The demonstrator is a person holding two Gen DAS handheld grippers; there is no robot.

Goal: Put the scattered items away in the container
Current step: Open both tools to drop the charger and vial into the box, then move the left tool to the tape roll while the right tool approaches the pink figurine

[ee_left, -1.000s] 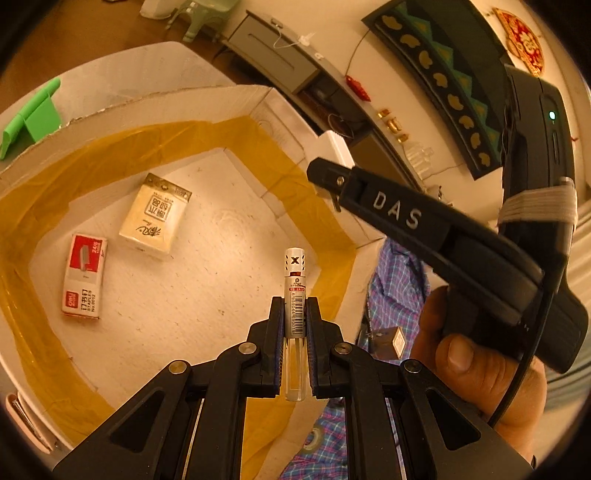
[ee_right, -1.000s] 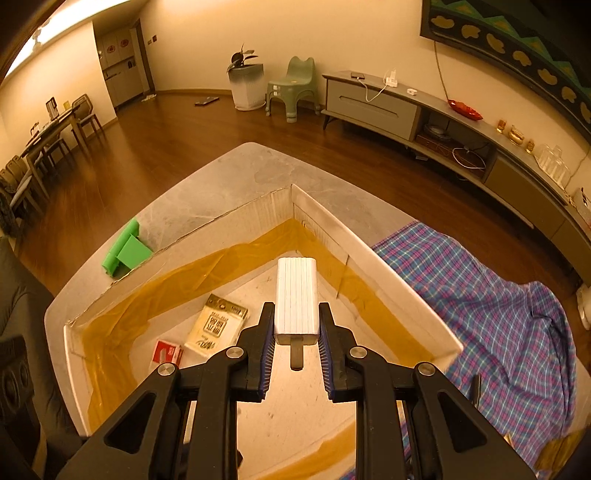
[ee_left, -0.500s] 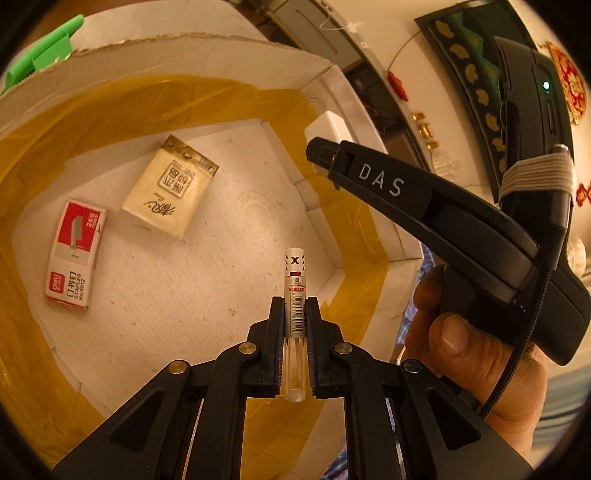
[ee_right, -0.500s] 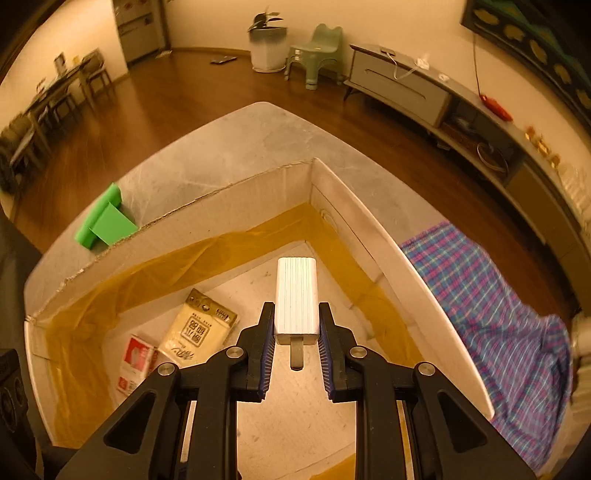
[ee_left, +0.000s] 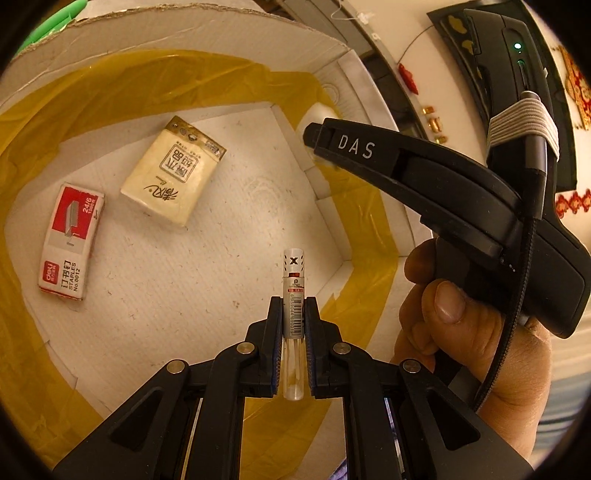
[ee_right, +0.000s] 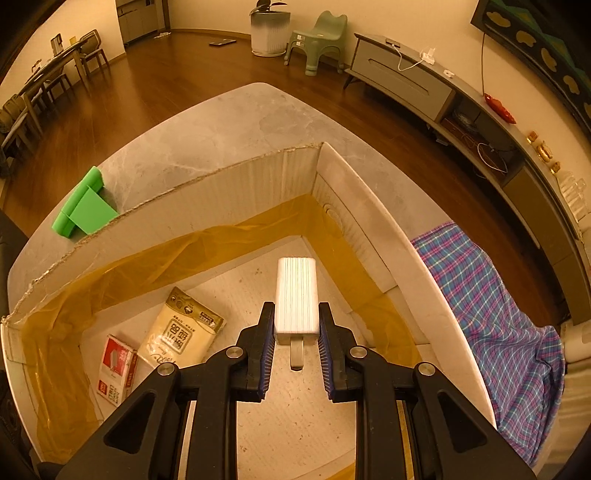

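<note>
My left gripper [ee_left: 293, 306] is shut on a small clear vial [ee_left: 293, 295] with a barcode label and white cap, held above the floor of the white cardboard box [ee_left: 221, 33]. My right gripper [ee_right: 296, 314] is shut on a white ribbed charger block [ee_right: 296, 295], held over the same box [ee_right: 236, 177] near its far right corner; it also shows from the side in the left wrist view [ee_left: 314, 140]. In the box lie a cream tissue pack [ee_left: 173, 181] and a red-and-white staples box [ee_left: 70, 240], both also in the right wrist view, tissue pack [ee_right: 181, 332], staples box [ee_right: 116, 369].
A green plastic piece [ee_right: 83, 206] lies on the grey marble table [ee_right: 221, 125] beyond the box's far left wall. A plaid cloth [ee_right: 487, 306] lies to the right of the box. Yellow tape [ee_left: 74, 92] lines the box's inner walls.
Both grippers have moved lower and further into the box, each still holding its item. The tissue pack and staples box look closer and have not moved.
</note>
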